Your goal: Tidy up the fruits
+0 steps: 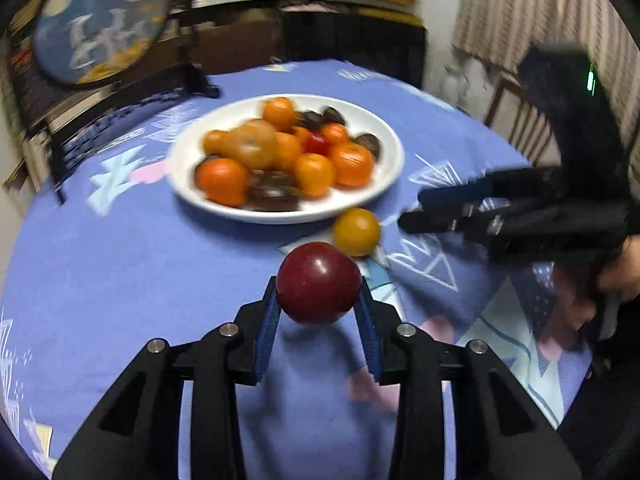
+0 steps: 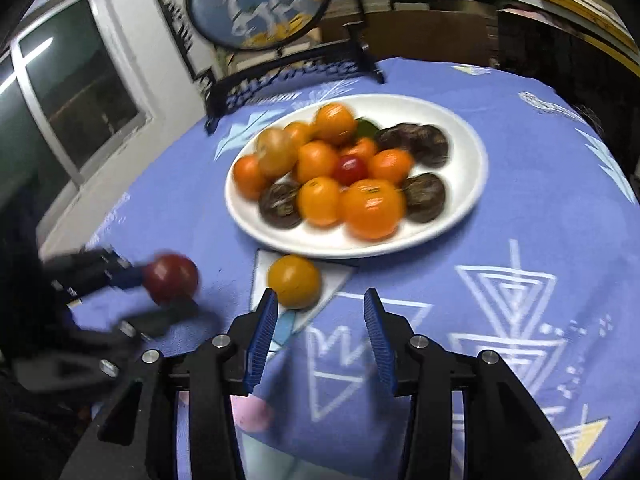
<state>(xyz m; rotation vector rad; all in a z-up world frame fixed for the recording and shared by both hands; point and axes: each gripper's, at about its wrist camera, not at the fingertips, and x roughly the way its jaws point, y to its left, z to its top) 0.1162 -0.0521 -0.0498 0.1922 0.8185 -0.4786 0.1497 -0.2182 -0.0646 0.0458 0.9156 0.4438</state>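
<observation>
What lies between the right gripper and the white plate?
One loose orange fruit on the blue cloth, just before the plate; the right wrist view shows it.

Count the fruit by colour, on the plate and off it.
Orange or yellow: 10, with 9 on the white plate and a loose orange fruit on the tablecloth
Dark brown fruit: 4, all on the plate
Red: 2, a small red fruit on the plate and a large red fruit in the left gripper jaws
Total: 16. The pile is blurred, so its count is approximate.
</observation>
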